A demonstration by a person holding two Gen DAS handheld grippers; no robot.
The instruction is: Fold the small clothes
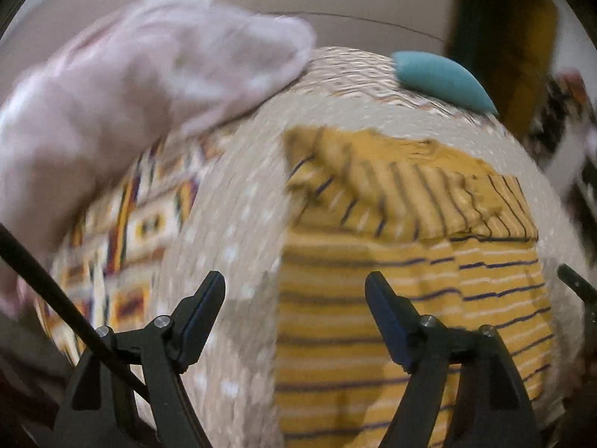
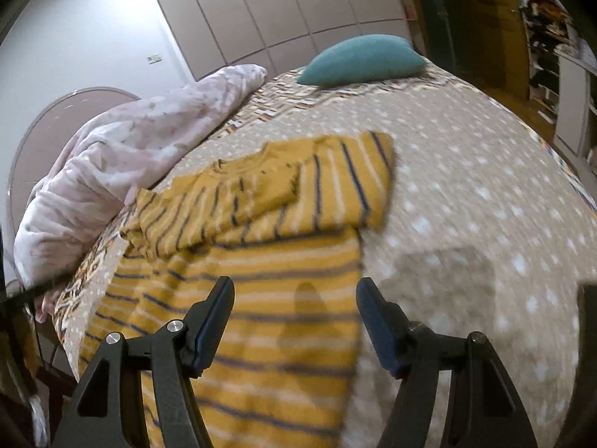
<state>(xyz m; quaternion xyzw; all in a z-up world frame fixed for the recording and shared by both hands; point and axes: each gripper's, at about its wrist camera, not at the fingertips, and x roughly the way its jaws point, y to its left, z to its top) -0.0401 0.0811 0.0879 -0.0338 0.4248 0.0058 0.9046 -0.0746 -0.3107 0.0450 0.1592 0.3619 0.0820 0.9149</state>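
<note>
A mustard striped shirt point(image 2: 261, 261) lies flat on the bed point(image 2: 466, 194), on its beige dotted bedspread, with both sleeves folded in across the chest. To the shirt's left a crumpled pale pink quilt point(image 2: 123, 164) is heaped along the bed's edge, near the shirt's folded sleeve. A teal pillow point(image 2: 358, 59) rests at the far end of the bed, well apart from the shirt. The left gripper point(image 1: 294, 310) hangs above the shirt's left edge with its jaws spread wide, grasping nothing. The right gripper point(image 2: 294, 317) is likewise released and wide open over the shirt's lower body, its shadow falling on the cloth. The right wrist view shows white wardrobe doors point(image 2: 268, 11) and shelves beyond; the left wrist view is blurred, with the quilt point(image 1: 123, 104) looming large.
</note>
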